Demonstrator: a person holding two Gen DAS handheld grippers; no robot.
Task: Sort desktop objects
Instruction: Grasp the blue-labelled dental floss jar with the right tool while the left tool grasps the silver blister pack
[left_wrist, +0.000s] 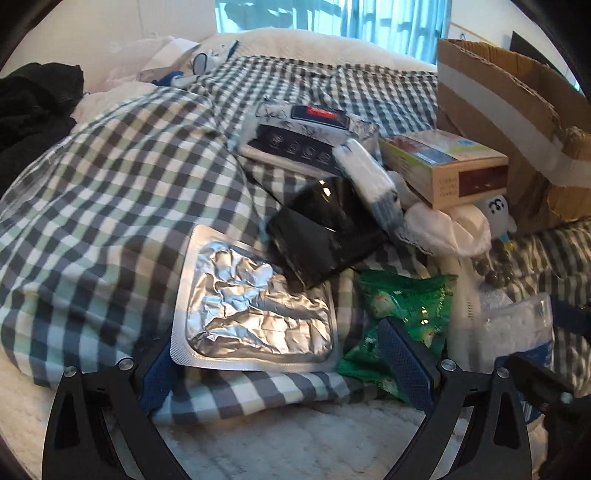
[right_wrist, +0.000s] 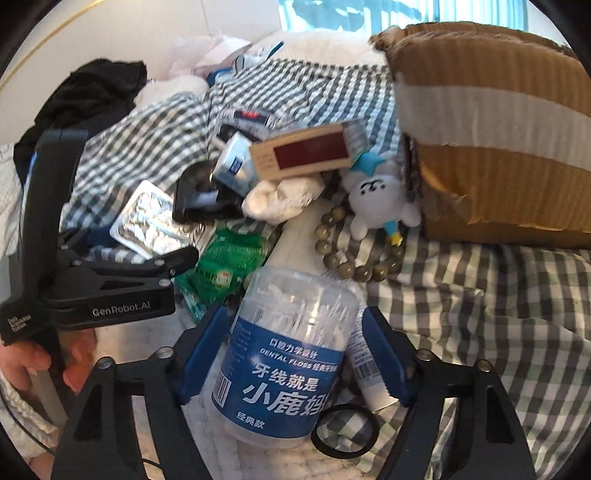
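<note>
A silver foil blister pack (left_wrist: 255, 314) lies on the checked cloth between the blue pads of my left gripper (left_wrist: 284, 354), which is open around its near edge. A green snack bag (left_wrist: 402, 314) lies by the right pad. A clear dental floss jar with a blue label (right_wrist: 284, 362) lies between the pads of my right gripper (right_wrist: 295, 354), which is open; the pads stand a little off the jar's sides. The left gripper (right_wrist: 110, 280) shows in the right wrist view beside the blister pack (right_wrist: 147, 221).
A torn cardboard box (right_wrist: 491, 129) stands at the right. In front of it lie a tan carton (right_wrist: 306, 151), a white plush toy (right_wrist: 380, 199), a bead bracelet (right_wrist: 351, 254), a black pouch (left_wrist: 325, 229), tissue packs (left_wrist: 314, 136) and a black ring (right_wrist: 345, 430).
</note>
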